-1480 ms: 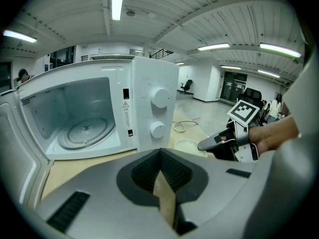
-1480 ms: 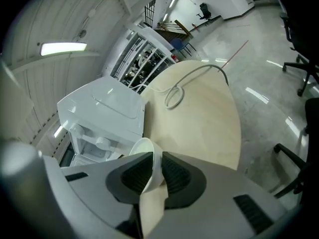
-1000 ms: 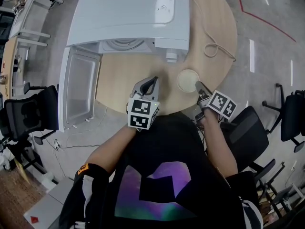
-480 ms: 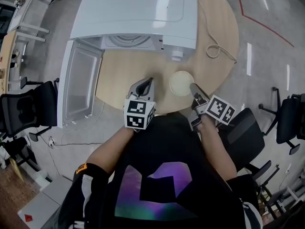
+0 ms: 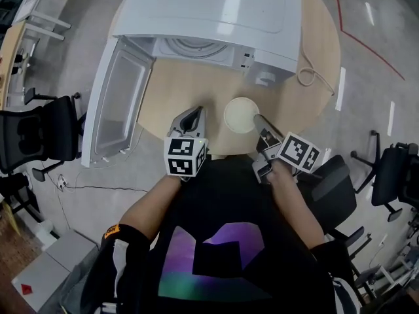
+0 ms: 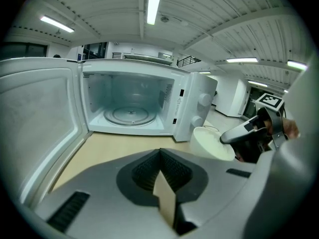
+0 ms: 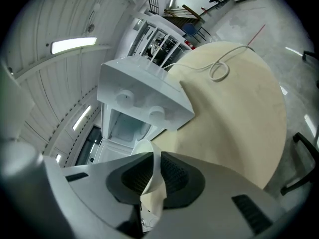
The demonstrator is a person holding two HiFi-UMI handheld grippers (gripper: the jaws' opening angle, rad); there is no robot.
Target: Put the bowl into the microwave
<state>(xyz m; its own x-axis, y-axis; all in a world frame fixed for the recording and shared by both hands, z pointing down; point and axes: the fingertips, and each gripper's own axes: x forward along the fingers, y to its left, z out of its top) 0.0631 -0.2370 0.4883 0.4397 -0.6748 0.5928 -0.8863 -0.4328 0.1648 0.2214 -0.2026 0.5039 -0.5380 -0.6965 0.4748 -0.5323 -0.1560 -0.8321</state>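
A cream bowl [image 5: 240, 114] hangs tilted just over the round wooden table [image 5: 181, 87], in front of the white microwave [image 5: 216, 12]. My right gripper [image 5: 257, 119] is shut on the bowl's near right rim; in the right gripper view the thin rim [image 7: 151, 182] runs between the jaws. The microwave door [image 5: 118, 106] is swung open to the left, and the glass turntable [image 6: 130, 116] shows inside the bare cavity. My left gripper [image 5: 196, 112] is shut with nothing in it, over the table left of the bowl [image 6: 212, 142].
A white power cable [image 5: 313, 77] loops on the table right of the microwave. Black office chairs stand at the left [image 5: 39, 136] and the right [image 5: 393, 175]. The table's near edge is just in front of the person's body.
My right gripper has carried the bowl leftward, closer to the microwave's open front. The left gripper has stayed shut near the same spot.
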